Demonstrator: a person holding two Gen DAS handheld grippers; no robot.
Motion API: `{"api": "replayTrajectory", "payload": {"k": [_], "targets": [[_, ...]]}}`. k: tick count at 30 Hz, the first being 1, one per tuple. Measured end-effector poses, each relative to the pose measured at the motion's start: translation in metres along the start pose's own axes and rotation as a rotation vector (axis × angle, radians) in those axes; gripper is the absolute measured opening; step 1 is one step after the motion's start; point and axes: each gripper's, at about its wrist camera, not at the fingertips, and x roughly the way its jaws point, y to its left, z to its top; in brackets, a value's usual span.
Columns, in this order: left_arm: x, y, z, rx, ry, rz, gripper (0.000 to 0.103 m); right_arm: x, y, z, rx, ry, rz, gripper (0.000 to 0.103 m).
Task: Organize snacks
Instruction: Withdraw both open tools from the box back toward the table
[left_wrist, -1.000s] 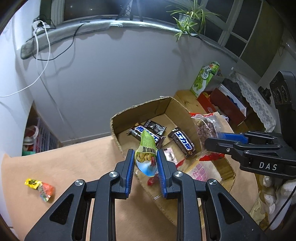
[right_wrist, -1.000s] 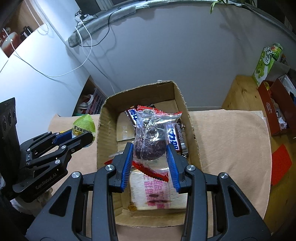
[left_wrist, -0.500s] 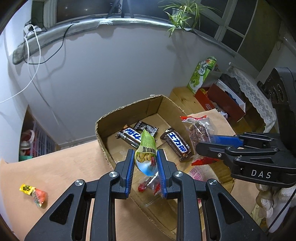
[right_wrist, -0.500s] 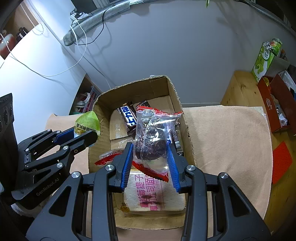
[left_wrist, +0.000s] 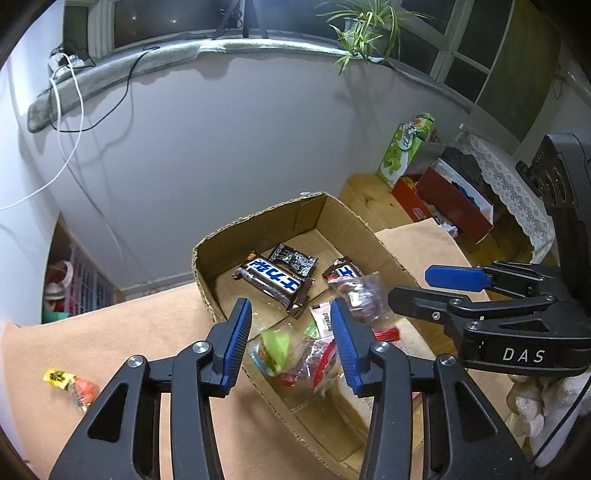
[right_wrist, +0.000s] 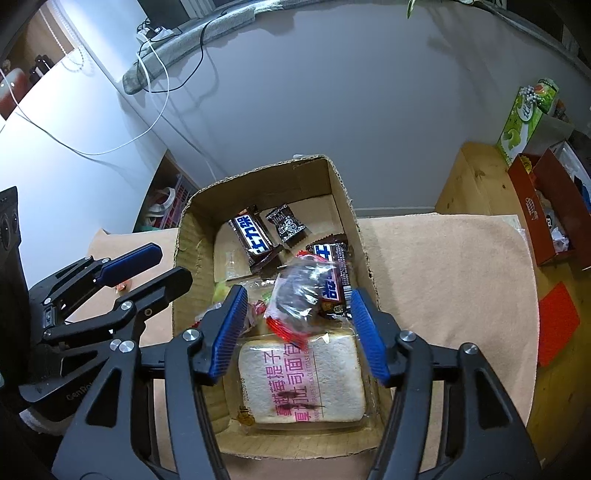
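Observation:
An open cardboard box (left_wrist: 258, 226) (right_wrist: 258, 172) on a tan cloth holds chocolate bars (left_wrist: 275, 277) (right_wrist: 253, 232), a small dark packet (left_wrist: 293, 258) and a bagged slice of bread (right_wrist: 299, 380). My left gripper (left_wrist: 291, 332) hovers over the box's near-left part, jaws opening. The green nut packet (left_wrist: 275, 345) lies loose below them in the box. My right gripper (right_wrist: 297, 325) (left_wrist: 410, 286) is over the box too, jaws opening. The clear bag of dark snacks (right_wrist: 299, 295) (left_wrist: 364, 299) sits between its pads, free of them, on the bread's far edge.
A yellow and orange candy (left_wrist: 70, 384) lies on the cloth to the left of the box. On the wooden stand to the right are a green carton (right_wrist: 524, 118) and a red box (right_wrist: 546, 206). Cables hang down the grey wall behind.
Both grippers have opened. The green packet dropped out of the left one into the box, and the clear bag slipped from the right one down onto the bread.

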Motion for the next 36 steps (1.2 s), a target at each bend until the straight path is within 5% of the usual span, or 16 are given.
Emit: {"api": "replayTrajectory", "payload": {"k": [22, 36], "targets": [[-0.041, 0.024, -0.016, -0.027, -0.072, 0.045, 0.043, -0.014, 0.052, 0.002, -0.071, -0.028, 0.051, 0.061], [-0.068, 0.090, -0.075, -0.143, -0.027, 0.130, 0.043, -0.004, 0.113, -0.001, -0.168, -0.011, 0.158, 0.062]]}}
